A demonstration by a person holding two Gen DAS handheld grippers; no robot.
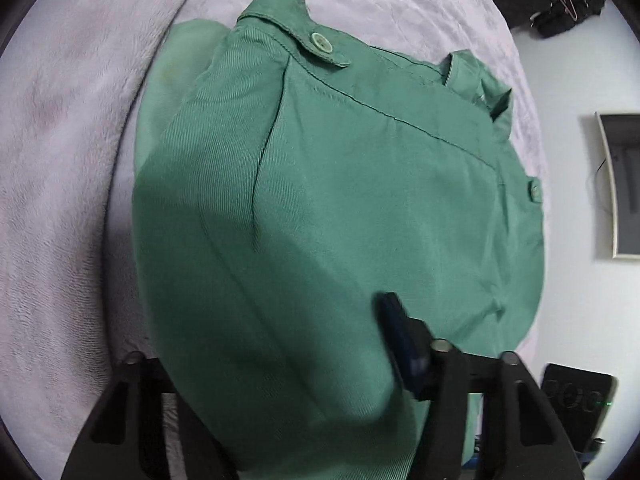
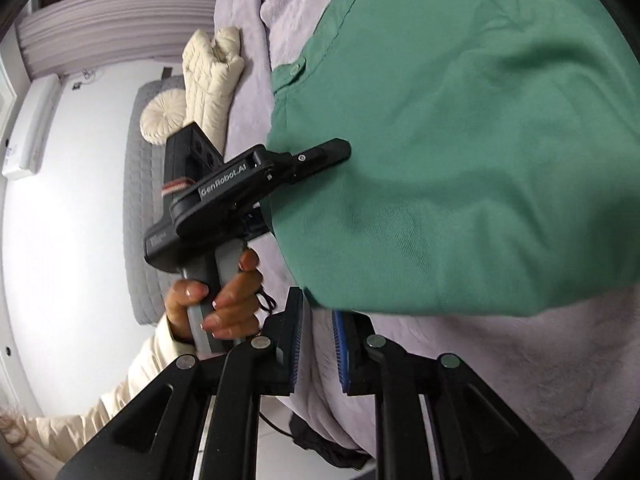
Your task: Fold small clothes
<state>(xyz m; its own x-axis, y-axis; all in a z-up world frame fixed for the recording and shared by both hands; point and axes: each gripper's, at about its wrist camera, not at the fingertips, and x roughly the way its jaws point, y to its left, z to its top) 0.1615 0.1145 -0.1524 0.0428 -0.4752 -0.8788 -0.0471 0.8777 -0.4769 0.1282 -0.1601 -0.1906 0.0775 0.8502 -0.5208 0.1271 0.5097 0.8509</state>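
Note:
A green garment (image 1: 340, 200) with buttoned tabs lies folded on the lilac blanket (image 1: 60, 160). In the left wrist view its near edge drapes over my left gripper (image 1: 280, 360), covering the left finger; only the right finger (image 1: 400, 340) shows, so the fingers look closed on the cloth. In the right wrist view the left gripper (image 2: 316, 160) sits at the green garment's (image 2: 460, 140) edge, one finger on top. My right gripper (image 2: 316, 344) is open with nothing between its blue pads, just short of the garment's near edge.
Dark clothing (image 1: 560, 0) lies at the blanket's far corner. A cream quilted jacket (image 2: 212, 76) and a round cream cushion (image 2: 164, 116) lie near the bed's edge (image 2: 248, 60). White floor lies beyond the bed. The person's hand (image 2: 224, 300) holds the left gripper's handle.

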